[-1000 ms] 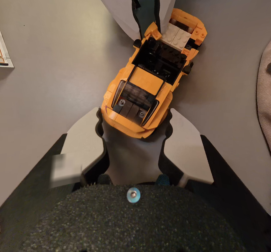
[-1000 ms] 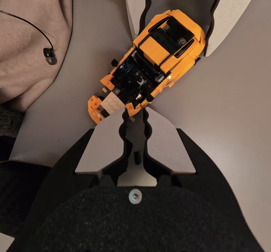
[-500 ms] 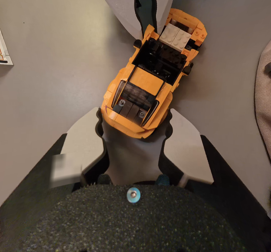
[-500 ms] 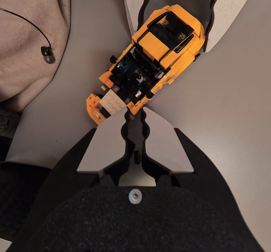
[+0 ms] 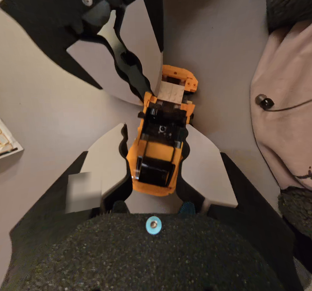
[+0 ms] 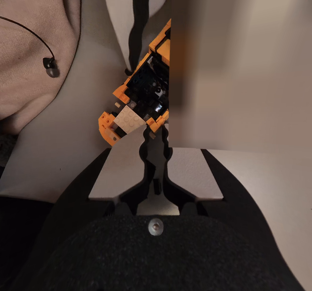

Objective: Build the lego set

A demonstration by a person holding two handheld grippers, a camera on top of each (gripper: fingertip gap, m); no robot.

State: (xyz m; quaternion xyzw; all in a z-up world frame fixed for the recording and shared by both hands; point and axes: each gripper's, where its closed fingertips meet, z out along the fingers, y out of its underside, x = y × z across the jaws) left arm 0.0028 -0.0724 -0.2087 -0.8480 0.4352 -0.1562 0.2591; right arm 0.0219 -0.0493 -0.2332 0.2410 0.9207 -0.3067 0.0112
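Note:
An orange and black lego car [image 5: 160,149] lies on the grey table [image 5: 59,122], with tan plates [image 5: 171,93] at its far end. My left gripper [image 5: 156,128] has its fingers [image 5: 104,149] pressed against both sides of the car's near half, shut on it. My right gripper [image 6: 155,127] is nearly closed, and its tips pinch an orange corner piece [image 6: 154,122] next to the tan plates [image 6: 129,120]. It also shows at the top of the left wrist view [image 5: 148,95]. A blurred patch hides the rest of the car in the right wrist view.
A beige garment [image 5: 287,113] with a black earphone [image 5: 264,102] on a thin cable lies to the right of the car; it also shows in the right wrist view [image 6: 30,63]. A printed booklet corner [image 5: 6,146] sits at the left edge. Left tips to right tips: about 5 cm.
My left gripper has moved forward so the car sits deeper between its fingers, and the fingers have closed onto its sides. The right gripper has stayed at the car's far corner.

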